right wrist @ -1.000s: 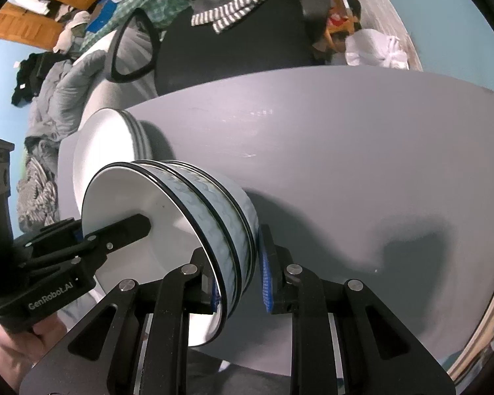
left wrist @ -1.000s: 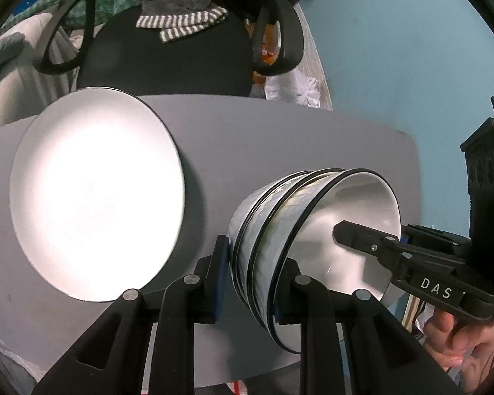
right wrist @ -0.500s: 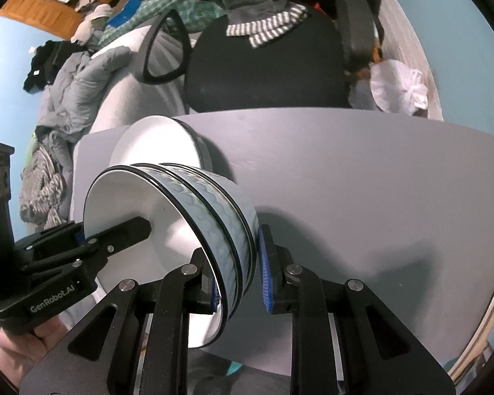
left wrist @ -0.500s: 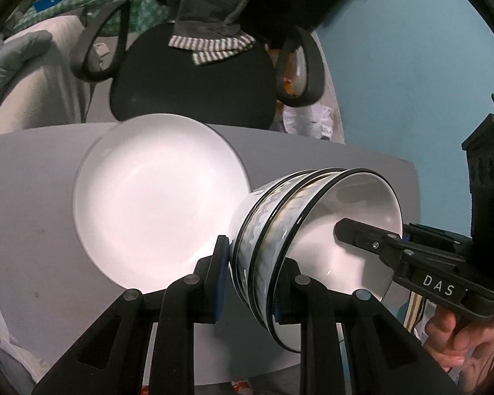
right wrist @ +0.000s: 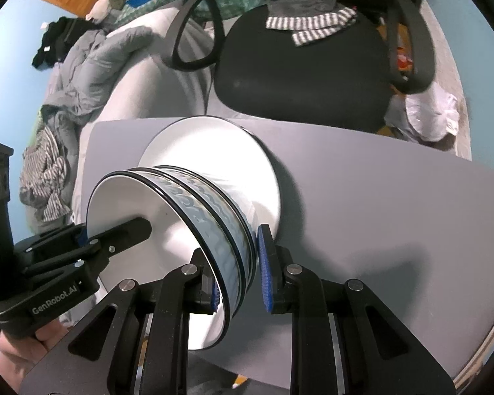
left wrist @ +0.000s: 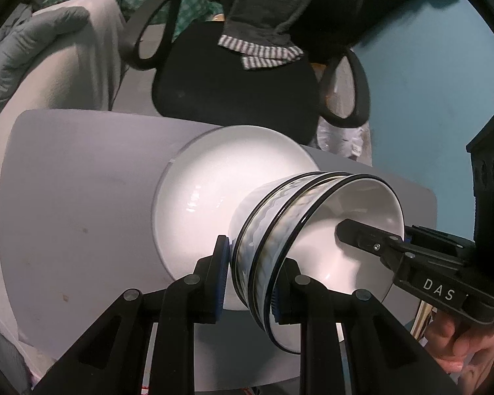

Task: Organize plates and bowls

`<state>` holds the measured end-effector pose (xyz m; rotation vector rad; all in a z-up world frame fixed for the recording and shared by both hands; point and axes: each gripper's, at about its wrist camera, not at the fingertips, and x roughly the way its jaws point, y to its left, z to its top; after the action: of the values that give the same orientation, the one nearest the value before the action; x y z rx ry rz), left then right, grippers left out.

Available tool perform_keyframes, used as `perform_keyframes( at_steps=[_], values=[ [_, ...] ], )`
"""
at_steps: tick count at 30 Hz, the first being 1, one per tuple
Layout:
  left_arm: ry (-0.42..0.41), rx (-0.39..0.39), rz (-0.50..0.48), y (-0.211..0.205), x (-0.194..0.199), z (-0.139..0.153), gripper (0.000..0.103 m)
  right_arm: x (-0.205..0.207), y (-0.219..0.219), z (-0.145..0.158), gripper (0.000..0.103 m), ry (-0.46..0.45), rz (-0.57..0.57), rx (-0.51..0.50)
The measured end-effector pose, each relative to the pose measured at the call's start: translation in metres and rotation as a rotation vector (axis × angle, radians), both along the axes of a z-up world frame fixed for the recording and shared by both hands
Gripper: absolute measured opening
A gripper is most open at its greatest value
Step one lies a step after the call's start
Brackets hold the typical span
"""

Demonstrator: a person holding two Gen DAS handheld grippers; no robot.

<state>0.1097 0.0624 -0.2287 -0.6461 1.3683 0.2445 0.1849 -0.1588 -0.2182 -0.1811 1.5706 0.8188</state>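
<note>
A: What have you got in your grippers?

B: Your left gripper (left wrist: 252,276) clamps the near left rim of the nested bowls (left wrist: 280,227), one finger inside, one outside. Your right gripper (right wrist: 238,283) grips the opposite rim the same way.

A: And where is the stack?

B: You hold the blue-patterned bowls above the white plates (right wrist: 194,144), which lie toward the far left of the grey worktop (right wrist: 395,204).

A: Anything beyond it?

B: A black office chair (right wrist: 299,65) with a striped cloth (right wrist: 309,24) stands past the far edge.
</note>
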Motion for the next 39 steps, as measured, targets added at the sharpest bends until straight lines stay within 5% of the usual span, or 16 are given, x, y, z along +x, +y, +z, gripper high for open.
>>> perform_keyframes(
  at_steps=[23, 27, 29, 34, 39],
  values=[
    [0.015, -0.045, 0.020, 0.032, 0.001, -0.020, 0.021, 0.006, 0.035, -0.022, 0.022, 0.051, 0.000, -0.034],
    [0.000, -0.041, 0.044, 0.033, -0.003, -0.016, 0.039, 0.006, 0.036, -0.018, 0.032, 0.037, -0.005, -0.022],
    [-0.014, -0.038, 0.052, 0.033, -0.007, -0.011, 0.044, 0.004, 0.036, -0.014, 0.046, 0.011, -0.006, -0.019],
    [-0.040, 0.008, 0.070, 0.029, -0.019, 0.010, 0.059, 0.003, 0.031, 0.005, 0.064, -0.056, -0.021, -0.023],
    [-0.100, 0.076, 0.073, 0.023, -0.033, 0.047, 0.073, 0.003, 0.019, 0.035, 0.068, -0.146, -0.037, -0.034]
  ],
)
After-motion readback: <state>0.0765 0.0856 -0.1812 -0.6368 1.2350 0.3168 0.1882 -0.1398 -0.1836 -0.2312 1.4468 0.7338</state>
